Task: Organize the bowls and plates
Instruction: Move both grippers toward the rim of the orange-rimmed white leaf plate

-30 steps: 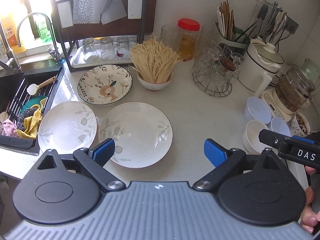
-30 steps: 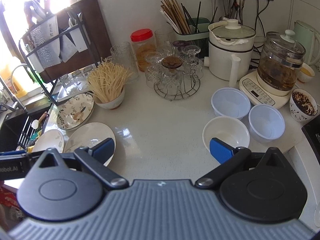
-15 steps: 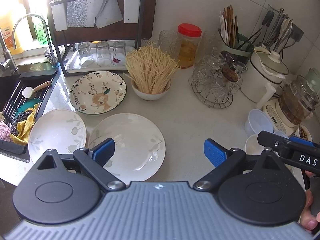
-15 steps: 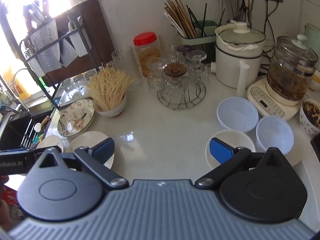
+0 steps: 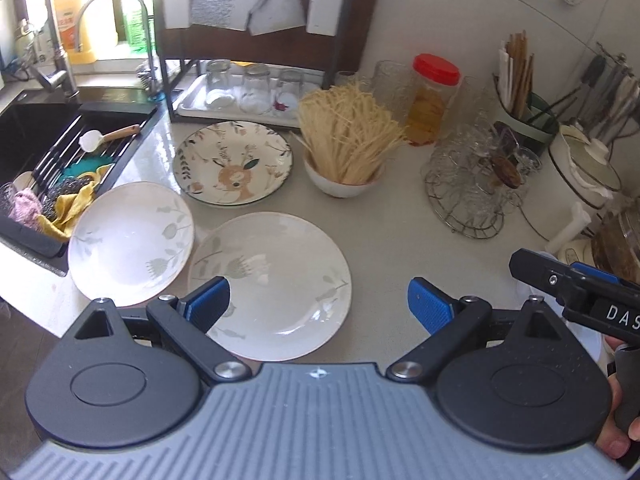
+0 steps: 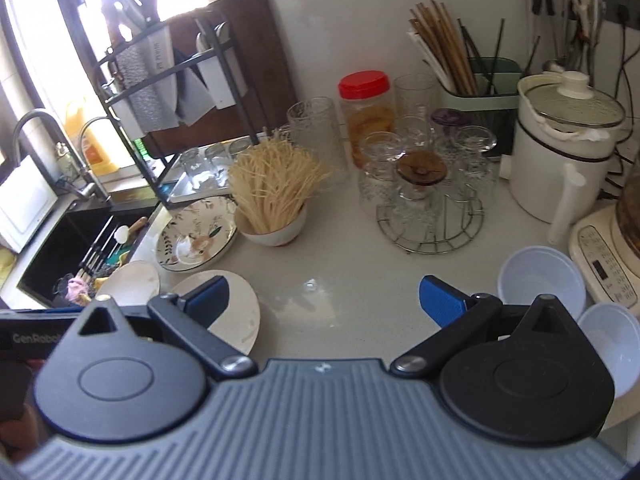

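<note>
Off to the left of the left gripper point(image 5: 318, 304) lies a white leaf-print plate point(image 5: 130, 242) by the sink point(image 5: 48, 128). Straight ahead of it, partly under its left blue pad, sits a second leaf-print plate point(image 5: 276, 280), the likeliest first pick. Beyond that lies the deer plate point(image 5: 234, 162), with the noodle bowl point(image 5: 344, 184) to its right. The left gripper's jaws stand wide, empty.

The right gripper point(image 6: 324, 304) hangs over bare counter point(image 6: 340, 272), jaws also spread wide and holding nothing. Just to its right sit two pale plastic bowls, the farther bowl point(image 6: 540, 280) and the nearer bowl point(image 6: 612, 340), partly hidden by the gripper body.

To do this well, I'd say come at the near plate low, slide one finger under the rim rather than pinching the glazed face, and lift level. The glaze looks slippery, and the neighbouring plate lies just beside it.
</note>
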Demonstrator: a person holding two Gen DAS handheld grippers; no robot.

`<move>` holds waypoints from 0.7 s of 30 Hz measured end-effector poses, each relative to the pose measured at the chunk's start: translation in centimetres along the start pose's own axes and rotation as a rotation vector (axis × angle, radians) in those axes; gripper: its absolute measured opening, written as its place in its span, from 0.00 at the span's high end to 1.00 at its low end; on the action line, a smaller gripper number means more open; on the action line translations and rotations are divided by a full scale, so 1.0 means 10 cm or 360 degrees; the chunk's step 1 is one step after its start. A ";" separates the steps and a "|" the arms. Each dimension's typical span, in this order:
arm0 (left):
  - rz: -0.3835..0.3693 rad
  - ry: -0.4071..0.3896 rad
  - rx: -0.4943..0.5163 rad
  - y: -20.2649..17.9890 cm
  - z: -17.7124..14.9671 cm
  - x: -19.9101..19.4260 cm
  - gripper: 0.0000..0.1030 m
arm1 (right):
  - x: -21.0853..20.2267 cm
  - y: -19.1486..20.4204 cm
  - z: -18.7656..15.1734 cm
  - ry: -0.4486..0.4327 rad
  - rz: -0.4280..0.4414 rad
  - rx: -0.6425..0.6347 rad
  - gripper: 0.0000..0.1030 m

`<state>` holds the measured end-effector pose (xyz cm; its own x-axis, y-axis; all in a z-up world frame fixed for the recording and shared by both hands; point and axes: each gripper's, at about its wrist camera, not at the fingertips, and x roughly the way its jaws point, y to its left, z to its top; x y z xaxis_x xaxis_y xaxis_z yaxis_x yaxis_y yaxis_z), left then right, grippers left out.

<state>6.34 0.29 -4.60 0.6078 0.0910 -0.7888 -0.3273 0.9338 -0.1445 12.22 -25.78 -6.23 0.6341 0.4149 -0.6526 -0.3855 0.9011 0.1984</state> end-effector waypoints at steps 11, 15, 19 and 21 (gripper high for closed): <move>0.0015 0.0032 -0.0005 0.51 0.27 0.11 0.05 | 0.20 0.38 0.01 0.0011 0.0116 0.0052 0.00; 0.0002 0.0037 -0.0022 0.78 0.36 0.13 0.05 | 0.34 0.58 0.00 0.0041 0.0084 0.0073 0.00; 0.0036 0.0046 0.0002 1.04 0.38 0.24 0.05 | 0.42 0.78 0.03 0.0016 0.0144 0.0103 0.00; 0.0011 0.0062 -0.0031 1.18 0.38 0.29 0.05 | 0.46 0.88 0.04 0.0018 0.0131 0.0081 0.00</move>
<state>7.02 12.92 -6.32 0.5771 0.0838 -0.8124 -0.3457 0.9263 -0.1501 11.98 -15.90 -7.19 0.5937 0.4869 -0.6407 -0.4016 0.8692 0.2883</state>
